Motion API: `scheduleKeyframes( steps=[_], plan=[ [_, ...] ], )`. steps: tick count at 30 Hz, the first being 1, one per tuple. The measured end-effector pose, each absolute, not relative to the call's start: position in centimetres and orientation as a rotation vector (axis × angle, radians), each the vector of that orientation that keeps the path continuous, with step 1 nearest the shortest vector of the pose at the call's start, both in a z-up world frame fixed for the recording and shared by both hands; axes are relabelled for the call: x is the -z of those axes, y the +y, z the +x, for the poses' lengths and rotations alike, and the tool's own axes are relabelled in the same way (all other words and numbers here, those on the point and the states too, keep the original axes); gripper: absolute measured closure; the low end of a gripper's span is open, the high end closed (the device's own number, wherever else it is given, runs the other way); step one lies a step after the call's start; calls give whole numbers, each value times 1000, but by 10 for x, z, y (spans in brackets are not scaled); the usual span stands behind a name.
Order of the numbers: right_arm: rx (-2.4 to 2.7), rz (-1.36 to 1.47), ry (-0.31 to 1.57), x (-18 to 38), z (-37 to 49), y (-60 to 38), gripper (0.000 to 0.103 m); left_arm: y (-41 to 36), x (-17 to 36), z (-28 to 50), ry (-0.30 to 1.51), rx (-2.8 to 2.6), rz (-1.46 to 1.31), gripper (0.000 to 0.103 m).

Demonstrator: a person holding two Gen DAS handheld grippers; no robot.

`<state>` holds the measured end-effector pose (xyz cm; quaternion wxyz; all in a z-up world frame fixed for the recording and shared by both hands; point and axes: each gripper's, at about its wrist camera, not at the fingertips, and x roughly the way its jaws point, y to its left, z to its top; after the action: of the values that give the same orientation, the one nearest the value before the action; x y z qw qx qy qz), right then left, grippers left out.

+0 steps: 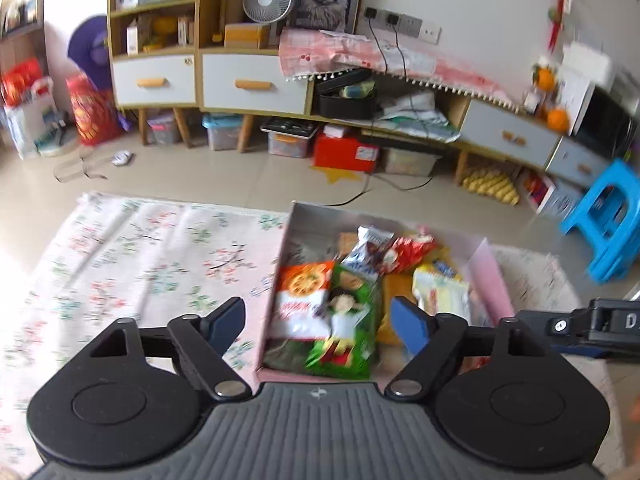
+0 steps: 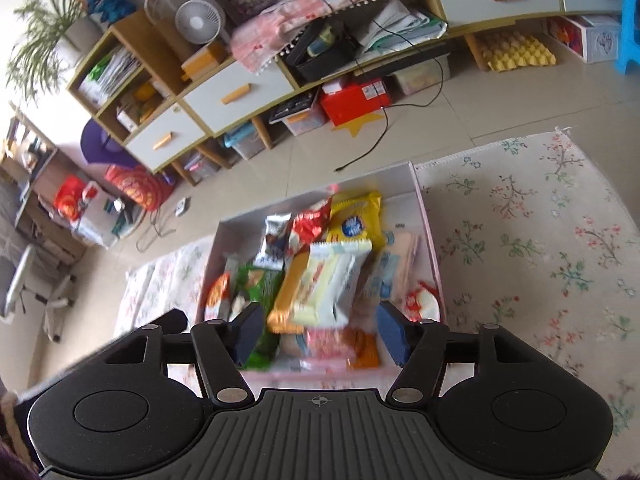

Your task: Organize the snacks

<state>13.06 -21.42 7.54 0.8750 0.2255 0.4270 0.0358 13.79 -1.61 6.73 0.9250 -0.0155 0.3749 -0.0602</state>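
A pink open box [image 1: 494, 276] sits on a floral mat [image 1: 132, 256] and holds several snack packets. In the left wrist view a green packet [image 1: 352, 320] lies beside an orange-and-white packet [image 1: 302, 300]. My left gripper [image 1: 320, 320] is open and empty, hovering over the box's near left part. In the right wrist view the box [image 2: 428, 224] shows a pale yellow-white packet [image 2: 332, 280], a yellow packet [image 2: 354, 220] and a red packet [image 2: 310, 226]. My right gripper [image 2: 318, 332] is open and empty above the box's near end. Part of the right gripper [image 1: 592, 328] shows in the left wrist view.
A low wooden cabinet [image 1: 256, 84] with white drawers runs along the far wall, with storage bins and a red box [image 1: 346, 152] beneath it. A blue plastic stool [image 1: 608, 220] stands at the right. A black cable [image 2: 384, 132] lies on the tiled floor beyond the box.
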Motion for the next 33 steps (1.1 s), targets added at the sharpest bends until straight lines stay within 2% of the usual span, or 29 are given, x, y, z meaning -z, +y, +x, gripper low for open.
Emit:
scheduleKeyframes(
  steps=[4, 6, 12, 14, 16, 21, 30, 33],
  plan=[
    [-85, 422, 890, -84, 111, -209, 40, -24, -72, 123, 769, 100, 32, 20],
    [-79, 384, 868, -91, 98, -205, 35, -23, -77, 114, 759, 109, 32, 18],
    [-67, 388, 790, -107, 55, -205, 30, -25, -93, 81, 697, 122, 29, 16],
    [-86, 409, 773, -111, 42, -206, 30, -25, -96, 69, 666, 128, 20, 10],
    [-84, 398, 747, -114, 28, -204, 30, -24, -96, 59, 644, 118, 27, 9],
    [-58, 326, 699, -111, -6, -196, 24, -24, -89, 37, 644, 137, 30, 9],
    [-59, 309, 682, -98, -37, -191, 23, -22, -83, 12, 637, 144, 27, 6],
    [-51, 297, 662, -92, -49, -188, 17, -22, -74, 2, 627, 140, 48, 2]
  ],
)
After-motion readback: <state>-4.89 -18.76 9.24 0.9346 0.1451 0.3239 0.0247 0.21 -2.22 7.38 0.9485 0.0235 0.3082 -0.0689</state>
